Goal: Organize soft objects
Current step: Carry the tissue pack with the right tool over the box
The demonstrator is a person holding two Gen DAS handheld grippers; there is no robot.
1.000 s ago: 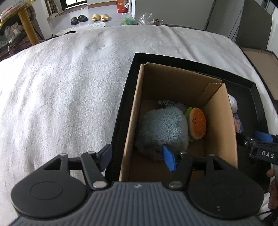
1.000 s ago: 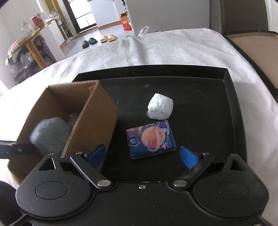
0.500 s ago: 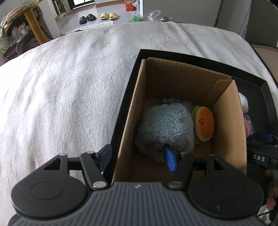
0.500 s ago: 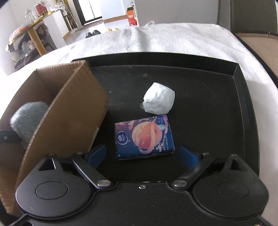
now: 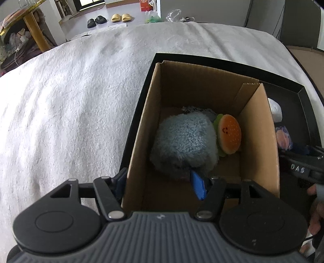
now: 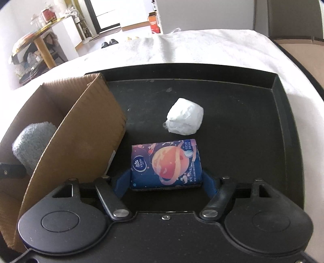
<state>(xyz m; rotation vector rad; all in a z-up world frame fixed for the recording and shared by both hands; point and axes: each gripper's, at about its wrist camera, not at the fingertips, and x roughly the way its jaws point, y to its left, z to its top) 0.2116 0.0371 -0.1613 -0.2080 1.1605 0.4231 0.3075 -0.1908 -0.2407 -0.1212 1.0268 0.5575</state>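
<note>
A cardboard box [image 5: 257,129] stands on a black tray [image 6: 283,125] and holds a grey fluffy plush [image 5: 184,141] and a burger plush [image 5: 228,135]. My left gripper [image 5: 160,186] is open and straddles the box's near left wall, its right finger next to the grey plush. In the right wrist view a blue tissue pack [image 6: 166,163] lies on the tray beside the box [image 6: 81,137]. My right gripper [image 6: 164,182] has closed against both sides of the pack. A white crumpled wad [image 6: 184,119] lies beyond it.
The tray sits on a white blanket [image 5: 70,101]. The tray rim [image 6: 299,161] rises at the right. A wooden table [image 6: 40,40] and slippers [image 5: 109,19] are far behind on the floor.
My right gripper moved forward over the tissue pack and its fingers closed onto the pack's sides. My left gripper shifted slightly closer to the box, staying open.
</note>
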